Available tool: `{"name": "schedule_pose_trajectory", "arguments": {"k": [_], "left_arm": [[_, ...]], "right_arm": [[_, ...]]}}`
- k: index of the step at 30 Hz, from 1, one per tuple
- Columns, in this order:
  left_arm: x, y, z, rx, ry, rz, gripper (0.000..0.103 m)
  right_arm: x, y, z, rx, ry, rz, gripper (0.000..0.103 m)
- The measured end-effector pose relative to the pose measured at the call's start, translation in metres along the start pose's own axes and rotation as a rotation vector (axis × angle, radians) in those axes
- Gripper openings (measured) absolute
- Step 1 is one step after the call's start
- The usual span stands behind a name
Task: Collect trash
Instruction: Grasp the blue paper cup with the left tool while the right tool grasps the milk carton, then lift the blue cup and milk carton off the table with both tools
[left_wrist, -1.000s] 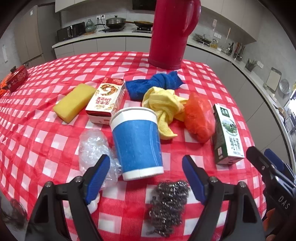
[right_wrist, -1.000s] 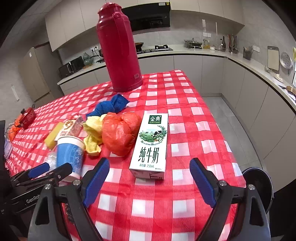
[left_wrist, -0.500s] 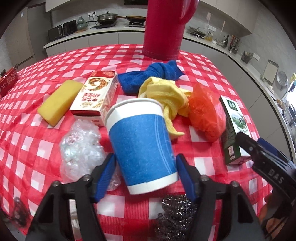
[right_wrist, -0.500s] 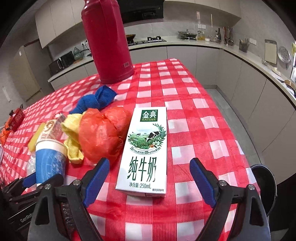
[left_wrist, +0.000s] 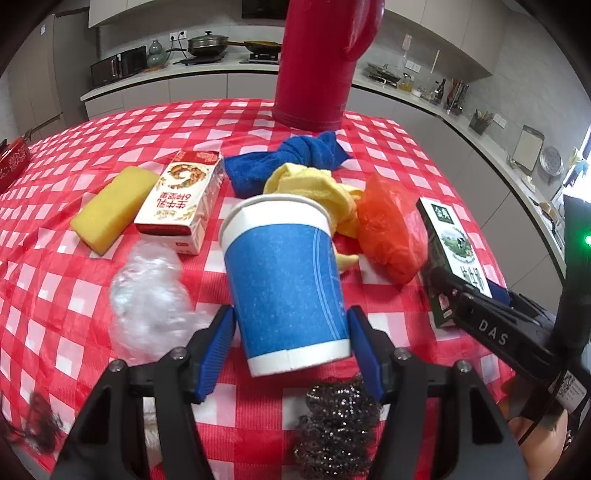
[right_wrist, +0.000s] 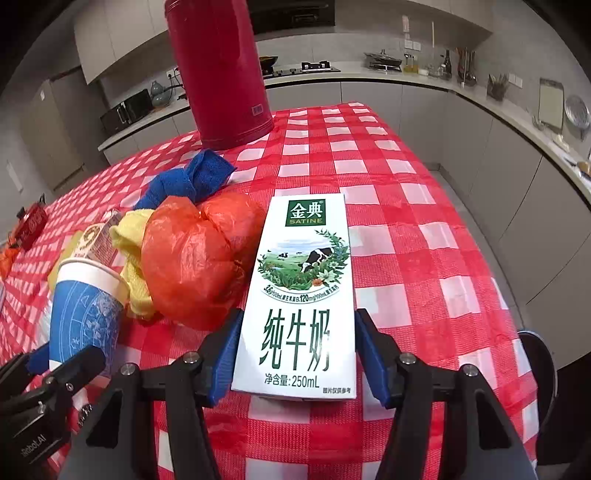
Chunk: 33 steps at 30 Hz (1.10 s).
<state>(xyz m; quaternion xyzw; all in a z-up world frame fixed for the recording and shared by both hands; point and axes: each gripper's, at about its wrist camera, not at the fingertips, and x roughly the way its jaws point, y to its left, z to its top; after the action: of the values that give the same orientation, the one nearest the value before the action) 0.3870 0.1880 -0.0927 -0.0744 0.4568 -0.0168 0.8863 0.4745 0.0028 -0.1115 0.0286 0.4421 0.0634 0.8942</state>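
Observation:
A blue paper cup (left_wrist: 284, 280) with a white rim stands on the red checked tablecloth (left_wrist: 74, 155). My left gripper (left_wrist: 290, 310) has it between its blue pads, which are closing and touch both sides near its base. A green-and-white milk carton (right_wrist: 303, 295) lies flat on the cloth. Around its near end my right gripper (right_wrist: 299, 314) is closing, pads against both long edges. Crumpled clear plastic (left_wrist: 147, 295) lies left of the cup, a steel-wool ball (left_wrist: 336, 424) below it, and an orange plastic bag (right_wrist: 199, 258) between cup and carton.
Behind the cup lie a yellow cloth (left_wrist: 314, 184), a blue cloth (left_wrist: 295, 158), a yellow sponge (left_wrist: 110, 203) and a red-and-white carton (left_wrist: 181, 199). A tall red thermos (left_wrist: 317, 62) stands at the back. A dark round object (right_wrist: 535, 362) sits on the floor past the right table edge.
Both grippers moved in and narrowed their jaws: the left came around the blue cup, the right sank forward onto the milk carton's near end and closed from wide apart.

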Motion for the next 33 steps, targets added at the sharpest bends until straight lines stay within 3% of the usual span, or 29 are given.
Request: {"name": "schedule_pose_trajectory", "arguments": {"k": [7, 14, 23, 33], "left_arm": [[0.011, -0.006, 0.000, -0.005, 0.032, 0.038, 0.064], [0.020, -0.006, 0.003, -0.015, 0.036, 0.045, 0.064], [0.017, -0.006, 0.002, -0.026, 0.004, 0.037, 0.062], [-0.003, -0.013, -0.003, -0.026, -0.042, 0.035, 0.062]], "right_arm": [[-0.012, -0.018, -0.011, 0.016, 0.003, 0.001, 0.060], [0.001, -0.019, -0.002, 0.035, 0.007, 0.017, 0.061], [0.003, -0.019, -0.001, 0.019, 0.011, 0.024, 0.060], [-0.023, -0.028, -0.013, 0.007, -0.032, 0.034, 0.059]]}}
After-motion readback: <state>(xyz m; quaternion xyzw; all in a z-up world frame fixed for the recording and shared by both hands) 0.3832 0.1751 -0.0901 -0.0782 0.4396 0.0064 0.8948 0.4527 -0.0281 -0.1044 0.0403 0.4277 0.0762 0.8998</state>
